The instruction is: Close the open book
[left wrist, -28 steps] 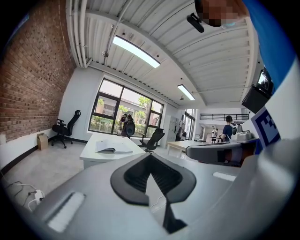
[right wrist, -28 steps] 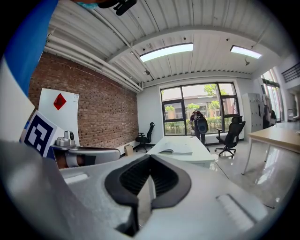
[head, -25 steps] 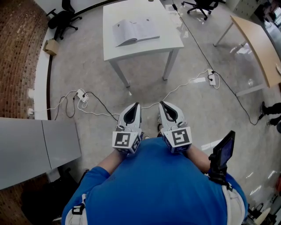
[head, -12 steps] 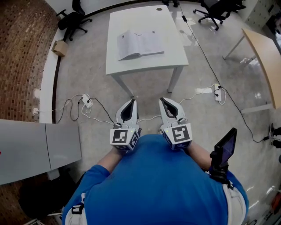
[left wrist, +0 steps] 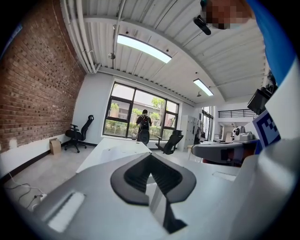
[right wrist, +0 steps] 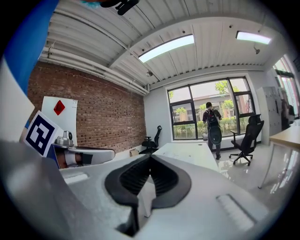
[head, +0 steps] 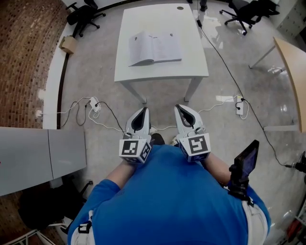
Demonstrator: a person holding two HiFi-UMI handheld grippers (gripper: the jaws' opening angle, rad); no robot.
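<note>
The book [head: 154, 48] lies far ahead on the tabletop [head: 191, 67], spread left to right — slightly nearer the left gripper [head: 143, 111] than the right gripper [head: 180, 108], both with fingers [left wrist: 133, 183] closed on nothing.

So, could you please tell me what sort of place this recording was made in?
Probably an open office or lab workspace: a white table holding an open book, wheeled office chairs by a brick wall, and a power strip on the floor.

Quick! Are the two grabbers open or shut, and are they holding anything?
Left gripper: shut, holding nothing.
Right gripper: shut, holding nothing.
</note>
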